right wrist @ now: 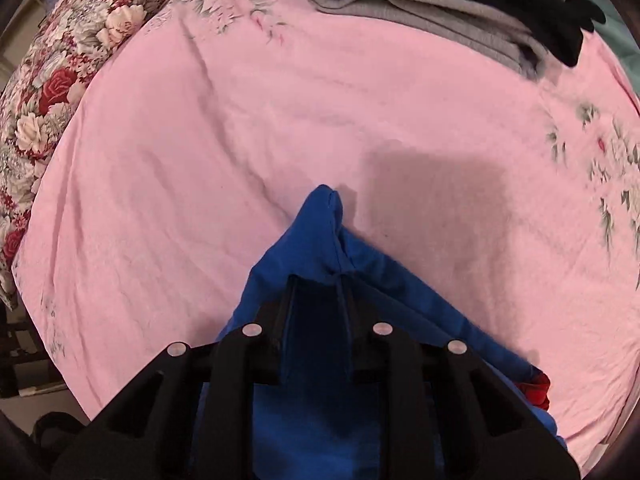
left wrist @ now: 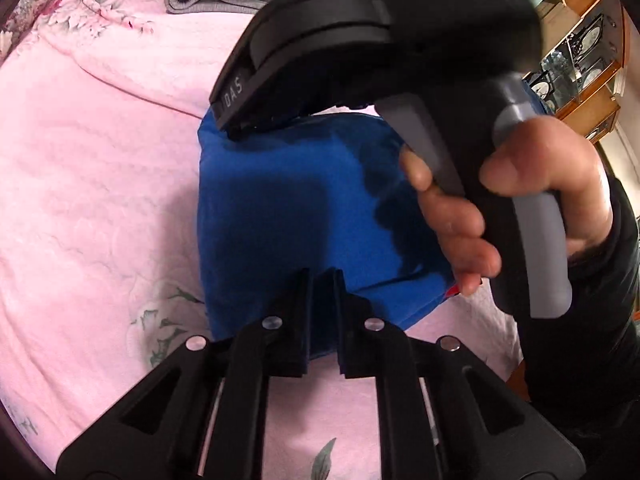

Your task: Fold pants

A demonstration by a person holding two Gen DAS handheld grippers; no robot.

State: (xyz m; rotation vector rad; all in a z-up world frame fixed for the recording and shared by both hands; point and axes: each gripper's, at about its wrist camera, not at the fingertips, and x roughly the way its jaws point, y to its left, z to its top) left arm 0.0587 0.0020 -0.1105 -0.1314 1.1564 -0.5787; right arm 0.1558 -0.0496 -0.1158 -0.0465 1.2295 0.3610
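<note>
Item: blue pants (left wrist: 288, 208), folded on pink sheet (left wrist: 100, 200) | L gripper (left wrist: 322, 280) clamped on near edge | R gripper (right wrist: 320, 284) pinching far corner | Risk: you lift unevenly, fold slides apart.

Soft indoor light, dark shadows on the pink bedspread (right wrist: 280, 120), fisheye-bent blurred edges.

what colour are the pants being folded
Bright blue pants, clearest in the left wrist view.
</note>
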